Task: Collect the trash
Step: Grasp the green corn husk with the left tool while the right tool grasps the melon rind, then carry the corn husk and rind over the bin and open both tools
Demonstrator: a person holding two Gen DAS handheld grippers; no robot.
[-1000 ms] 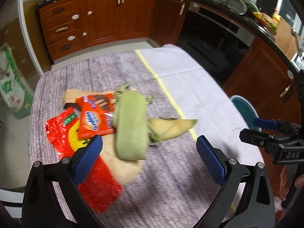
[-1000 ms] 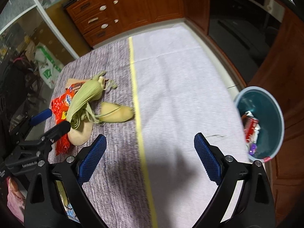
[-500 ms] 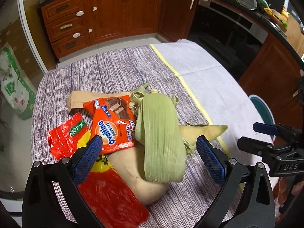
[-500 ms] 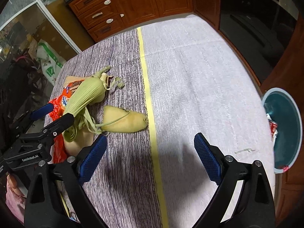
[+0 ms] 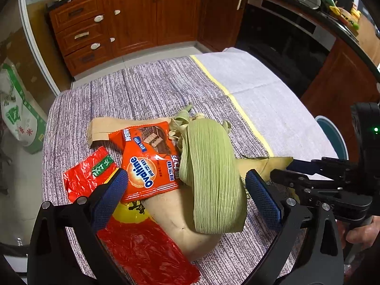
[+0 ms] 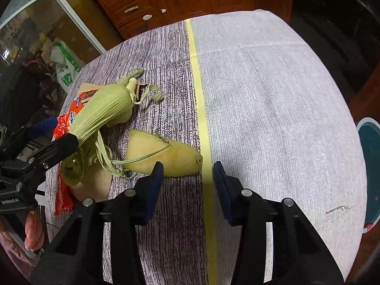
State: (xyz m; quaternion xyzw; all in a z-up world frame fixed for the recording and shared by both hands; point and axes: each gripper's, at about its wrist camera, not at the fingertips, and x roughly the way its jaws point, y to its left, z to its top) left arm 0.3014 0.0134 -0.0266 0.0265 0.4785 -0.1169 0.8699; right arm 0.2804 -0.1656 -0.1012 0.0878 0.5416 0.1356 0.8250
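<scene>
Left gripper (image 5: 187, 190): jaws wide, empty, straddling the green corn husk (image 5: 211, 173) and Ovaltine wrapper (image 5: 149, 163). Right gripper (image 6: 187, 178): jaws just narrowed, half open, the pale husk piece (image 6: 163, 154) at their tips, unpinched. One red wrapper (image 5: 142, 249); one teal bin (image 6: 370, 166) beside the table (image 6: 273, 106).

Both wrist views look steeply down, sharing the corn husk (image 5: 213, 175).

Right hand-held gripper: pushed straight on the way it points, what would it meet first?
Most likely the pale yellow husk piece just ahead of the right hand-held gripper; its jaws have just been closing, nothing gripped yet. Depth is uncertain.
</scene>
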